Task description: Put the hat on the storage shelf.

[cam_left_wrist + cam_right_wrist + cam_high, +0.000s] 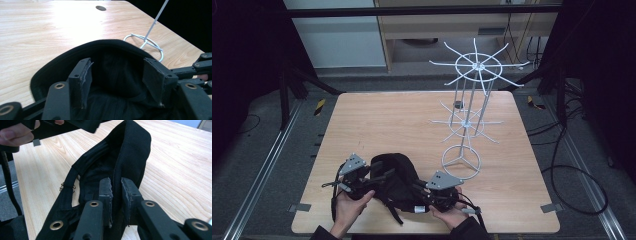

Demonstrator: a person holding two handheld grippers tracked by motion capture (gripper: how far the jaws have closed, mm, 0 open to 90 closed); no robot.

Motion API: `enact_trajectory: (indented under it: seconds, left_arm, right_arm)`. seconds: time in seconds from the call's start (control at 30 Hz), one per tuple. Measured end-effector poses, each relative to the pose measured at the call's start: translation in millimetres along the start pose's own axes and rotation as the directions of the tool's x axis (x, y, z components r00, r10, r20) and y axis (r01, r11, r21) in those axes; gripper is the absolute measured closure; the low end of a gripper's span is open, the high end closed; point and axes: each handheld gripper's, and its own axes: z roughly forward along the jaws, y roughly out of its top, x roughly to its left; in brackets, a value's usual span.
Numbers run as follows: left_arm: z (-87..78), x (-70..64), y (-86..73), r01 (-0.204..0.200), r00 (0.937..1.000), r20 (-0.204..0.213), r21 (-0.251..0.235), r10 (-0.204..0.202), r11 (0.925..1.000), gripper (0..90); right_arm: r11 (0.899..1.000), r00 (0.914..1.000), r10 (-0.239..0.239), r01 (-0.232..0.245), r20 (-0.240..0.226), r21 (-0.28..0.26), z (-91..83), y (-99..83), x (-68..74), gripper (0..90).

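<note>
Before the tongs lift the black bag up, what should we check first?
1. Right tongs pinching the black bag: ok, the jaws are nearly together with a fold of fabric between them.
2. Left tongs holding the bag: not ok, the jaws stand wide apart over the bag's opening with nothing pinched.
3. Bag resting on the table: ok, it lies near the front edge between both hands.
4. White wire rack out of the way: ok, it stands upright beside the bag, apart from it.
5. Straps free of snags: cannot tell, they trail under the bag and hands.
</note>
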Motion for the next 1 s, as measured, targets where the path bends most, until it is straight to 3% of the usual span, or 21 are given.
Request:
enact_trajectory:
  seconds: [0.27,0.53,0.67,0.8,1.0]
  left_arm:
    - [15.6,-5.7,1.5,0.013,0.9996,0.023,0.028,-0.014,0.9995,35.8]
    - [25.2,-9.9,2.1,0.030,0.9990,0.031,0.020,-0.031,0.9993,33.3]
    - [27.4,-12.9,2.4,0.042,0.9970,0.064,0.023,-0.043,0.9989,32.2]
    - [30.1,-18.8,3.5,0.008,0.9994,0.033,0.036,-0.009,0.9993,31.7]
    - [36.0,-14.2,3.3,0.055,0.9981,0.022,0.065,-0.057,0.9964,39.8]
  right_arm:
    - [1.000,0.9999,-0.009,0.009,-0.013,-0.004,1.8,0.4,3.3,78.9]
    - [1.000,0.9993,-0.024,0.024,-0.028,-0.002,2.9,0.0,6.2,78.9]
    - [1.000,0.9985,-0.030,0.030,-0.046,-0.001,3.8,-0.5,6.6,79.2]
    - [0.999,0.9970,-0.045,0.045,-0.063,0.004,5.0,-0.5,9.3,79.1]
    - [0.998,0.9948,-0.057,0.057,-0.085,0.004,5.9,-0.4,11.4,79.0]
